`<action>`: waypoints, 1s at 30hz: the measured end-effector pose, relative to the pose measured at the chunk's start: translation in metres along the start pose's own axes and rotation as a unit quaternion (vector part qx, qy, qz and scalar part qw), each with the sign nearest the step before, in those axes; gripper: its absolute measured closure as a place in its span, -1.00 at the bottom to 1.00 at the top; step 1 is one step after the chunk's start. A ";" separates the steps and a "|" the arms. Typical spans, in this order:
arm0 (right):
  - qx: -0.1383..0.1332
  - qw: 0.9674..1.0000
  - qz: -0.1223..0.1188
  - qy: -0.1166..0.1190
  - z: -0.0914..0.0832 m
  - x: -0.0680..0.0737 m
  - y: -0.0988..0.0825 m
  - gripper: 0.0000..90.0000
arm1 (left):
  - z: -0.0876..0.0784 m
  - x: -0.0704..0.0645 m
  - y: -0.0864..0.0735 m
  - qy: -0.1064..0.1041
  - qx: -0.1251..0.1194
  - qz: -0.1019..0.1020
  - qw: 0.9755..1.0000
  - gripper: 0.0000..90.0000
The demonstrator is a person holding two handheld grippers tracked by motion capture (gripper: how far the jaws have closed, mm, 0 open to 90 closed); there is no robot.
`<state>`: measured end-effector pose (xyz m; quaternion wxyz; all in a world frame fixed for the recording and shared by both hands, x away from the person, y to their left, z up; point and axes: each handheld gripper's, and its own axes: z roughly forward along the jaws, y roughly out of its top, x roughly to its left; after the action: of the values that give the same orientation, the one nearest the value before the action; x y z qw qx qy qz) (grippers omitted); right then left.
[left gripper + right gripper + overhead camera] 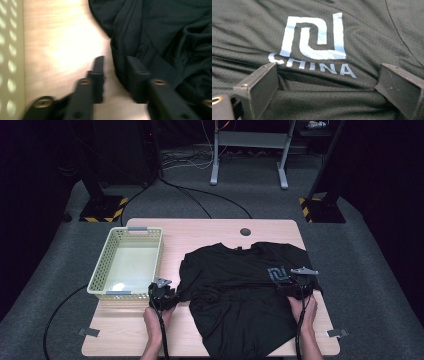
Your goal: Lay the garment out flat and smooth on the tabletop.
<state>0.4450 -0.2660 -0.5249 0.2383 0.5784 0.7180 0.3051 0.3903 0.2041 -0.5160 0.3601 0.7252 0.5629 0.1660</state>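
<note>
Black T-shirt (245, 290) lay spread on table (210, 232), right of basket (127, 262). Left gripper (116, 75) released beside sleeve edge; right gripper (327, 92) wide apart over logo (314, 42), grasping nothing. Advice: pinch sleeve hem fully, fold inward smoothly.

High view: fixed above the near edge of the table (210, 227), facing forward and down; far off, takes in whole top and floor beyond.
Left gripper view: rides the left gripper (113, 75), looks along its jaws, very close to the tabletop; shirt (162, 37) edge just right of the jaws, basket (11, 62) wall left.
Right gripper view: rides the right gripper (327, 82), close over shirt; logo (314, 42) just ahead of the jaws.
Shared: shirt in all three; basket (127, 262) and logo (276, 274) in high view too.
</note>
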 end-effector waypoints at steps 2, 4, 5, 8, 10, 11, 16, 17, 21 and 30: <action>0.000 1.000 0.000 0.000 0.000 0.000 0.000 -0.92 | -0.003 -0.003 0.004 -0.006 -0.001 -0.001 1.000 0.16; 0.000 1.000 0.000 0.000 0.000 0.000 0.000 -0.92 | -0.006 -0.008 0.014 -0.009 -0.009 0.002 1.000 -0.09; 0.000 1.000 0.000 0.000 0.000 0.000 0.000 -0.92 | -0.007 -0.011 0.020 -0.014 -0.010 0.009 1.000 -0.12; 0.000 1.000 0.000 0.000 0.000 0.000 0.000 -0.92 | -0.002 -0.022 0.042 -0.012 -0.009 0.036 0.999 -0.24; 0.000 1.000 0.000 0.000 0.000 0.000 0.000 -0.92 | 0.011 -0.025 0.057 -0.007 0.007 0.051 0.999 -0.21; 0.000 1.000 0.000 0.000 0.000 0.000 0.000 -0.92 | 0.018 -0.026 0.063 -0.005 0.016 0.055 0.998 -0.20; -0.001 1.000 0.001 -0.001 0.000 0.000 0.000 -0.92 | 0.055 -0.028 0.081 0.013 0.060 0.080 0.995 -0.08; 0.000 1.000 0.001 -0.001 0.000 0.000 0.000 -0.92 | 0.061 -0.027 0.082 0.011 0.068 0.083 0.994 -0.04; 0.000 1.000 0.000 0.000 0.000 0.000 0.000 -0.92 | 0.074 -0.026 0.083 0.024 0.077 0.091 0.993 0.20; -0.001 1.000 0.001 -0.001 0.000 0.000 0.000 -0.92 | 0.056 -0.013 0.082 0.078 0.042 0.089 0.992 0.80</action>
<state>0.4448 -0.2659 -0.5250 0.2387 0.5791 0.7172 0.3055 0.4790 0.1641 -0.4940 0.2682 0.7718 0.5288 0.2298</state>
